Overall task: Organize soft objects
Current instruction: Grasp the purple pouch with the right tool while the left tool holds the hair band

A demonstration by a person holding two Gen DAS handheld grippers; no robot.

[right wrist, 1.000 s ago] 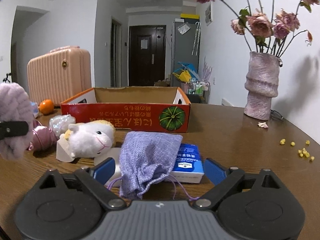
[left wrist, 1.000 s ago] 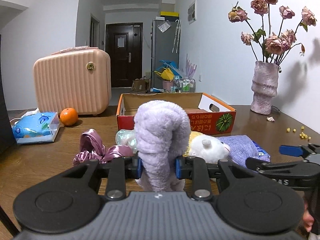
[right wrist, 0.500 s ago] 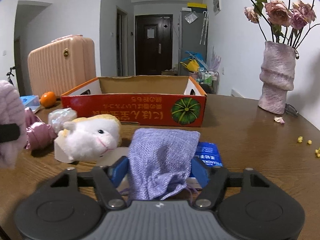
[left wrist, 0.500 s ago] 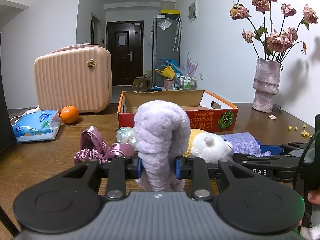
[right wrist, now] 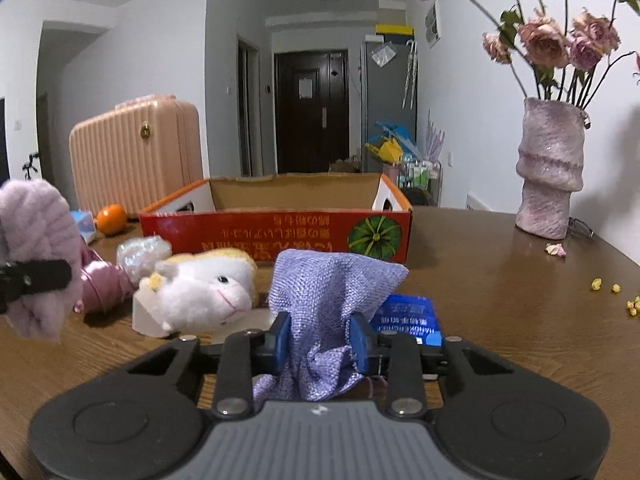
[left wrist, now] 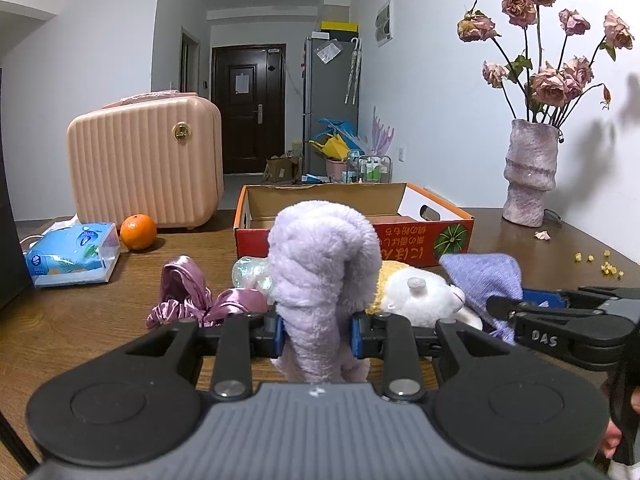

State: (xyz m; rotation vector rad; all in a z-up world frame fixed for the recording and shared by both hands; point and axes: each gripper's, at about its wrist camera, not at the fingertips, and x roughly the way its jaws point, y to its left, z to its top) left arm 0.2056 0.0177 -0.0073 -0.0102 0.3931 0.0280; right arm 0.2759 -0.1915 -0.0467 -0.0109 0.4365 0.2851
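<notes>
My left gripper [left wrist: 318,332] is shut on a fluffy lilac towel roll [left wrist: 324,272] held above the wooden table; the same roll [right wrist: 34,256] shows at the left edge of the right wrist view. My right gripper [right wrist: 320,344] is shut on a purple woven drawstring pouch [right wrist: 328,296], its blue pads pinching the fabric. From the left wrist view the pouch [left wrist: 484,276] and right gripper [left wrist: 560,312] sit at the right. Between them lie a white plush toy [right wrist: 200,292], a pink satin scrunchie [left wrist: 188,296] and a crinkly clear bag [right wrist: 142,252]. A red cardboard box [right wrist: 280,232] stands open behind.
A blue tissue packet [right wrist: 408,316] lies under the pouch. A pink suitcase [left wrist: 148,164], an orange [left wrist: 138,232] and a tissue pack [left wrist: 72,254] sit at the left. A vase of dried roses [right wrist: 550,176] stands at the right, with yellow crumbs [right wrist: 616,296] nearby.
The right gripper's jaws have closed from wide open onto the purple pouch, bunching its fabric. The left gripper has kept still with the towel roll.
</notes>
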